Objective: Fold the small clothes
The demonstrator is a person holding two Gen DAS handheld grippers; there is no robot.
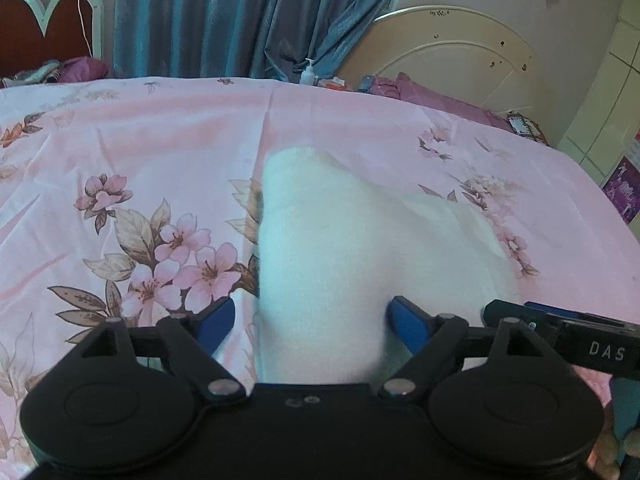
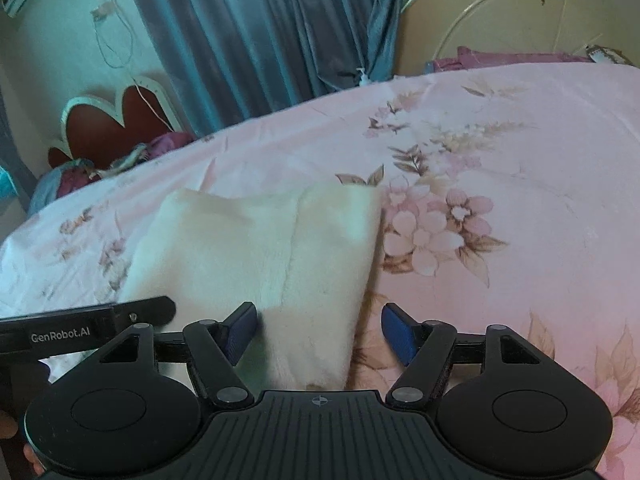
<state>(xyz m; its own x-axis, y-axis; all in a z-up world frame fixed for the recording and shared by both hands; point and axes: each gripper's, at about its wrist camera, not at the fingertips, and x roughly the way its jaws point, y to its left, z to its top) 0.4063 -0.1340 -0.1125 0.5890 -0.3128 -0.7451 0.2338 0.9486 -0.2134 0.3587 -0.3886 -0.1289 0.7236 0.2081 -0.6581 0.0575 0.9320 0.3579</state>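
A small white knitted garment [image 1: 352, 248] lies on the pink floral bedsheet [image 1: 140, 140]. In the right wrist view it [image 2: 256, 248] looks folded, with a seam down its middle. My left gripper [image 1: 310, 326] is open, its blue pads either side of the garment's near left part, just above it. My right gripper [image 2: 318, 330] is open over the garment's near right edge, left pad [image 2: 240, 330] over the cloth, right pad [image 2: 400, 332] over the sheet. The right gripper also shows at the right of the left wrist view [image 1: 560, 326], and the left gripper at the left of the right wrist view [image 2: 88, 326].
The bed has a cream headboard [image 1: 452, 48] at the far right and blue curtains [image 1: 248, 16] behind. A pump bottle [image 1: 308, 72] and small items stand beyond the far edge. Purple bedding [image 1: 420, 88] is bunched near the headboard. A red heart-shaped board [image 1: 44, 32] stands far left.
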